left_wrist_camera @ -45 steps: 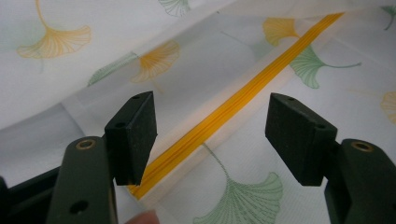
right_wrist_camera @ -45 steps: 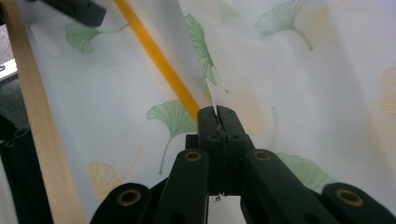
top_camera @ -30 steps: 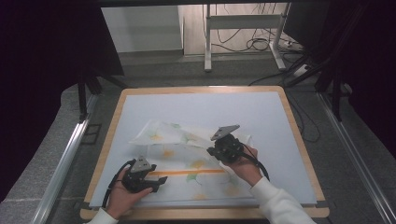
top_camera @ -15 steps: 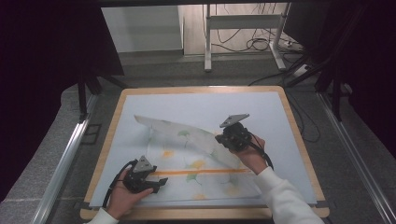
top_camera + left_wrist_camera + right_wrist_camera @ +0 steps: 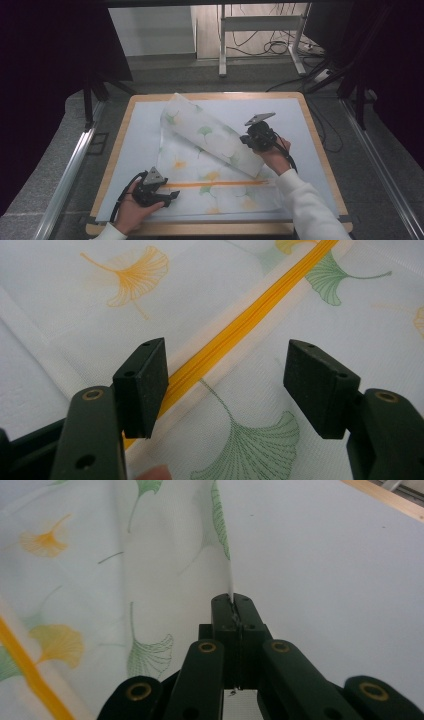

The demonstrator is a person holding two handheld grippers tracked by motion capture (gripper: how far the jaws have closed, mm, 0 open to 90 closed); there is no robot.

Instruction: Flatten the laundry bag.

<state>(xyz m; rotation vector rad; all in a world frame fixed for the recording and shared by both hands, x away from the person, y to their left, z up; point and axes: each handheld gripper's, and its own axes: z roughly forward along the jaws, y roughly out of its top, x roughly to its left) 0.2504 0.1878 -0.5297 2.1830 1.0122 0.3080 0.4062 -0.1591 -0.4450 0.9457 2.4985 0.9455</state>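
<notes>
Near the front edge of the table [image 5: 125, 150], the left claw [image 5: 167, 196] sits low over the near part of a thin white cloth bag [image 5: 220, 185] with yellow and green fan leaves printed on it. A hand [image 5: 131, 212] holds this claw from below. In the left gripper view the two black jaws stand wide apart with nothing pinched between them. Under them runs the bag's orange zip line [image 5: 235, 337], slanting from the lower left up to the top right. The left pad [image 5: 142, 385] is just above the zip line. A green leaf print [image 5: 255, 440] lies between the jaws, and a yellow leaf print [image 5: 135, 275] lies farther off on the cloth.

The bag lies flat on the pale blue table top, in the middle and near part of it. The zip line [image 5: 215, 184] runs across the bag from left to right.

Farther back and to the right, the right claw [image 5: 247, 141] is lifted up off the table, held by a hand [image 5: 272, 157] in a white sleeve [image 5: 310, 210]. Its jaws are pressed tight together on the edge of the bag. In the right gripper view a thin strip of cloth [image 5: 220, 540] comes up out of the closed tips. From this grip, part of the bag is pulled up and folded over, and it slopes away toward the far left corner of the cloth [image 5: 175, 100].

The wooden rim [image 5: 320, 150] goes round the table, and the grey floor [image 5: 200, 75] lies past it
</notes>
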